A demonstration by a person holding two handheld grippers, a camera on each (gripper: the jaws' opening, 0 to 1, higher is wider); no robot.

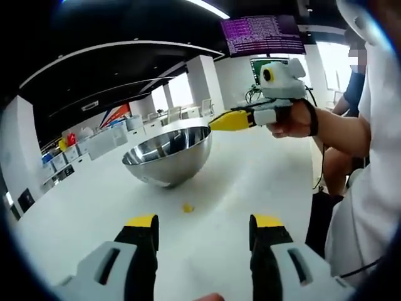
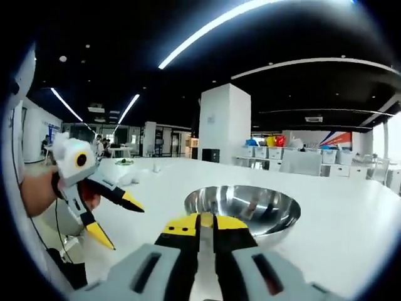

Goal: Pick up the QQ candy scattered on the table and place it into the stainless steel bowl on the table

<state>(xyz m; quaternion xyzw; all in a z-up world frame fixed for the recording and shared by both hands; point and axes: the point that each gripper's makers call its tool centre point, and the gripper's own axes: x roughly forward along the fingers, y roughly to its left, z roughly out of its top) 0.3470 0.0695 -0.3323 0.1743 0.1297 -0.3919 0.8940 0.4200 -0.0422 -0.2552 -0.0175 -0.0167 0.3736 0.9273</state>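
Steel bowl (image 1: pixel 168 155), round and shiny, sits on the smooth white table (image 1: pixel 250 182); one small yellow candy (image 1: pixel 188 207) lies just before it. Left claw (image 1: pixel 203 221) gapes wide, empty. Right claw (image 2: pixel 206 222), yellow-tipped, is pinched closed near the bowl's rim; I cannot tell whether it holds candy.

Both views bright and sharp at centre; fisheye bending curves ceiling light strips (image 2: pixel 213 28) and the table (image 1: pixel 250 182) edges. Soft reflections in the steel bowl (image 1: pixel 168 154); faint shadows beneath it.
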